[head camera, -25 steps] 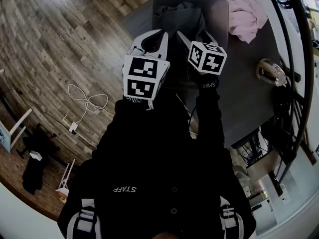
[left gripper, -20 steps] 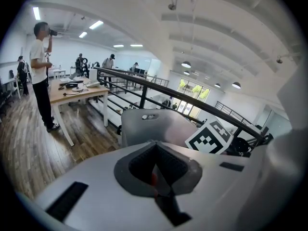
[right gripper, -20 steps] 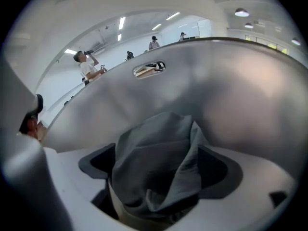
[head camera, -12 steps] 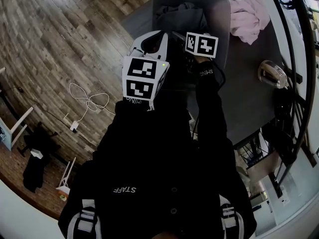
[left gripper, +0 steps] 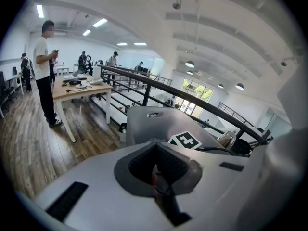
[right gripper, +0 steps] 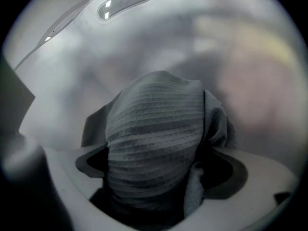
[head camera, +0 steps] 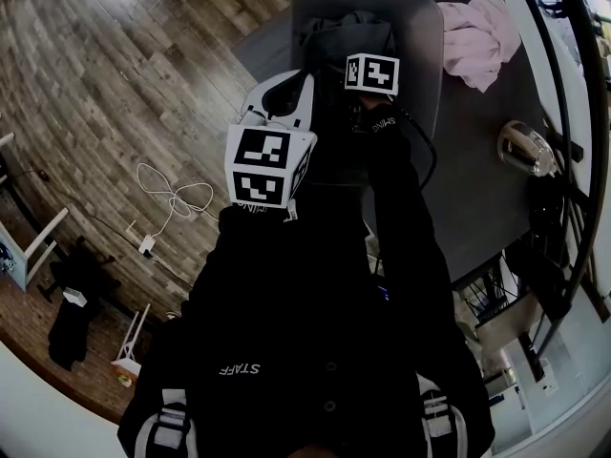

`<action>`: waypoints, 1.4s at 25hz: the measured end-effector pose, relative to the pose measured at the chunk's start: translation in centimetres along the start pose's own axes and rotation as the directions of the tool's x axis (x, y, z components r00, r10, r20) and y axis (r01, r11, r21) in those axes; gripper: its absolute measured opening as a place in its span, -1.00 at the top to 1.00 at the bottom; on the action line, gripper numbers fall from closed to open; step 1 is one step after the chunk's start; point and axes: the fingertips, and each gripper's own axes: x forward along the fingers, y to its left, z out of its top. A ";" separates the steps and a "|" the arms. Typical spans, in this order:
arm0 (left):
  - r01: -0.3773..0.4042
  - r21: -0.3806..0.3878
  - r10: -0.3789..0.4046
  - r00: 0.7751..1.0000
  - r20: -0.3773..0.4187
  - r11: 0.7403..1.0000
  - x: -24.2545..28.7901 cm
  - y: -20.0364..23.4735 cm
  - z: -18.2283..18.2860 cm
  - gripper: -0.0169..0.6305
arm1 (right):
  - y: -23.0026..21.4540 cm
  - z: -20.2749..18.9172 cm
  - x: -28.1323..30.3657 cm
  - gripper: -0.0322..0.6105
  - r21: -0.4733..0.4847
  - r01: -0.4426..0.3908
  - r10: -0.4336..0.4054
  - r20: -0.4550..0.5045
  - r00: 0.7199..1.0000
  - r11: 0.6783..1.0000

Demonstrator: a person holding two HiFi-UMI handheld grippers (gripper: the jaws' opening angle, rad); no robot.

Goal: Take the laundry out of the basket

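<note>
The grey laundry basket (head camera: 427, 60) stands on a dark table, with dark grey laundry (head camera: 346, 25) piled inside it. My right gripper (right gripper: 159, 165) is down in the basket, only its marker cube (head camera: 372, 72) showing in the head view. Its jaws stand wide apart, and a grey ribbed cloth (right gripper: 154, 134) bulges up between them; the pads do not press on it. My left gripper (head camera: 304, 79) hangs at the basket's near left rim, fingers together at the tips and nothing held. In the left gripper view the basket (left gripper: 159, 124) lies just ahead.
A pink garment (head camera: 474, 34) lies on the table (head camera: 482, 194) right of the basket, and a shiny metal pot (head camera: 525, 148) stands further right. A black railing (head camera: 573, 113) runs along the table's far side. A white cable (head camera: 174, 195) lies on the wooden floor at left.
My right gripper has moved forward from the basket's near rim down over the laundry. The left gripper has shifted slightly towards me and to the left.
</note>
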 end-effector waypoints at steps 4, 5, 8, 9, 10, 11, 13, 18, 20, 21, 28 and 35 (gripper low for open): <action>0.000 -0.009 0.000 1.000 -0.001 1.000 0.1 0.2 -0.2 0.94 | -0.1 0.2 0.8 -0.86 0.009 0.004 -0.004 -0.010 1.000 1.000; -0.001 -0.012 0.001 1.000 -0.001 1.000 0.2 0.2 -0.3 0.94 | -0.1 0.3 1.0 -0.86 0.008 0.006 -0.006 -0.008 1.000 1.000; -0.004 -0.019 0.004 1.000 -0.003 1.000 0.2 0.3 -0.5 0.94 | -0.2 0.6 1.3 -0.86 0.002 0.021 -0.021 -0.011 1.000 1.000; -0.005 -0.020 0.005 1.000 -0.004 1.000 0.2 0.4 -0.6 0.94 | -0.3 0.6 1.3 -0.86 0.002 0.028 -0.028 -0.012 1.000 1.000; -0.006 -0.020 0.006 1.000 -0.005 1.000 0.1 0.4 -0.6 0.94 | -0.5 0.6 1.3 -0.86 0.001 0.035 -0.035 -0.012 0.999 0.999; -0.008 -0.020 0.008 1.000 -0.006 1.000 0.0 0.5 -0.7 0.94 | -0.5 0.6 1.2 -0.86 0.000 0.042 -0.042 -0.009 0.999 0.999; -0.013 -0.020 0.013 1.000 -0.007 1.000 -0.3 0.6 -0.9 0.94 | -0.5 0.6 1.0 -0.84 -0.001 0.052 -0.052 0.007 0.999 0.999; -0.028 -0.007 0.028 1.000 0.001 1.000 -1.6 0.5 -1.1 0.94 | 0.2 0.6 -0.2 -0.14 0.000 0.067 -0.067 0.077 0.995 0.998; -0.034 0.002 0.034 0.999 0.012 0.999 -2.4 0.3 -0.9 0.94 | 0.3 0.6 -0.7 0.01 -0.004 0.066 -0.065 0.097 0.993 0.998; -0.037 0.006 0.037 0.999 0.021 0.999 -2.8 0.1 -0.7 0.94 | 0.3 0.7 -1.2 0.06 -0.003 0.063 -0.062 0.106 0.992 0.998; -0.057 0.017 0.055 0.995 0.085 0.998 -7.1 -0.4 0.5 0.94 | 3.0 2.1 -8.6 0.10 -0.025 0.028 -0.021 0.250 0.968 0.999; -0.060 0.035 0.054 0.986 0.160 0.998 -10.6 -2.1 2.3 0.94 | 5.8 2.9 -19.6 0.08 -0.045 0.015 0.008 0.471 0.882 0.999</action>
